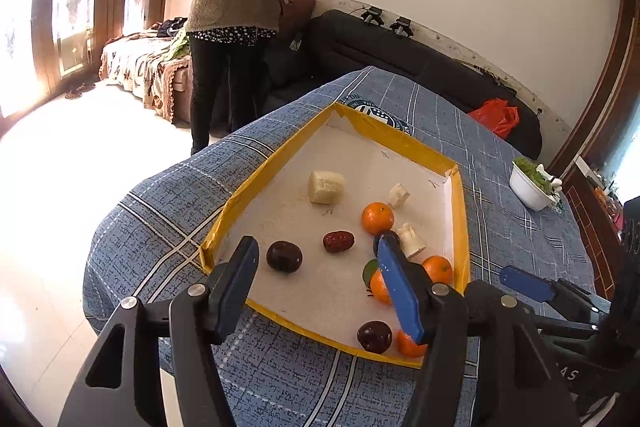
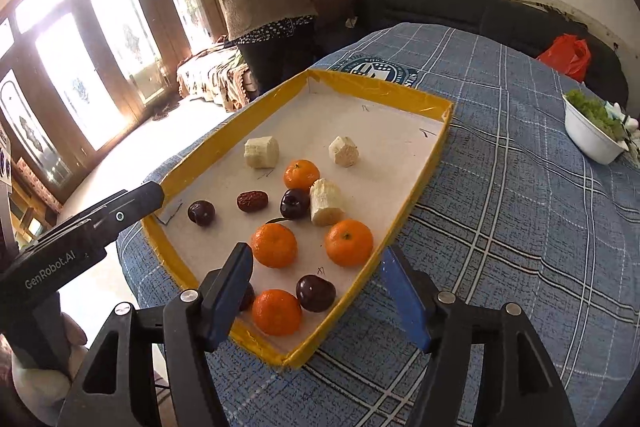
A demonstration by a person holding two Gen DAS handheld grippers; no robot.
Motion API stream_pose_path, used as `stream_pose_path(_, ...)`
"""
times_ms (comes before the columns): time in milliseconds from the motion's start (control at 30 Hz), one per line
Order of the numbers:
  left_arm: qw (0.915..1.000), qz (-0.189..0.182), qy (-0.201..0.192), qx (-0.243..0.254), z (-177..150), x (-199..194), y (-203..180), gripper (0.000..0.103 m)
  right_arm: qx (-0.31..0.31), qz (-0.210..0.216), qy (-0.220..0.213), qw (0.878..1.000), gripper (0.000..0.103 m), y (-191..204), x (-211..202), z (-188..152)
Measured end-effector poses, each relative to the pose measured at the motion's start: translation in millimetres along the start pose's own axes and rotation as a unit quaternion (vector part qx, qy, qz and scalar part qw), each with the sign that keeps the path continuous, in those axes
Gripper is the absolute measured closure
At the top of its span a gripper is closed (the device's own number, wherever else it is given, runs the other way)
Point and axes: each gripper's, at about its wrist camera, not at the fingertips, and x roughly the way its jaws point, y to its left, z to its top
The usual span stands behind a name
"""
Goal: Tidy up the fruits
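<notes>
The yellow tray point(image 2: 424, 163) holds oranges point(image 2: 274, 245), dark plums point(image 2: 315, 293) and banana pieces point(image 2: 326, 202). Both grippers' fingers point(image 2: 228, 301) gape wide, holding nothing.

Glossy yellow-taped tray point(image 2: 420, 101) with matt white floor on woven cloth point(image 2: 500, 187).

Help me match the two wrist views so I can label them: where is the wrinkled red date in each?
Left wrist view: the red date lies mid-tray, between a dark plum on its left and a tangerine up to its right.
Right wrist view: the red date lies left of centre in the tray, between two dark plums.
Shared landmark: the white bowl on the blue cloth, right of the tray.
</notes>
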Motion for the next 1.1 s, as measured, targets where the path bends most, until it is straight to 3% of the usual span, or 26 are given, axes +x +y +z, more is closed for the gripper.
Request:
stream_pose_path(67,0.9989,0.036,-0.021,0.020,-3.7,-9.9,-8.8,0.037,0.016,-0.001,-0.009,1.000,0.030,-5.3,-10.3,-5.8)
stream_pose_path(133,0.9943,0.086,-0.049,0.041,-6.4,-19.6,-19.0,0.024,0.032,-0.003,-0.016,0.999,0.030,-10.0,-17.9,-12.6)
stream_pose_path(300,0.9842,0.129,-0.093,0.077,-13.5,-40.8,-41.2,0.006,0.062,-0.014,-0.029,0.998,0.029,-20.1,-30.9,-27.5)
stream_pose_path(1100,0.9895,0.090,-0.040,0.106,-35.9,-30.9,-76.2,0.003,0.079,-0.036,-0.030,0.996,0.023,-36.7,-42.0,-53.3)
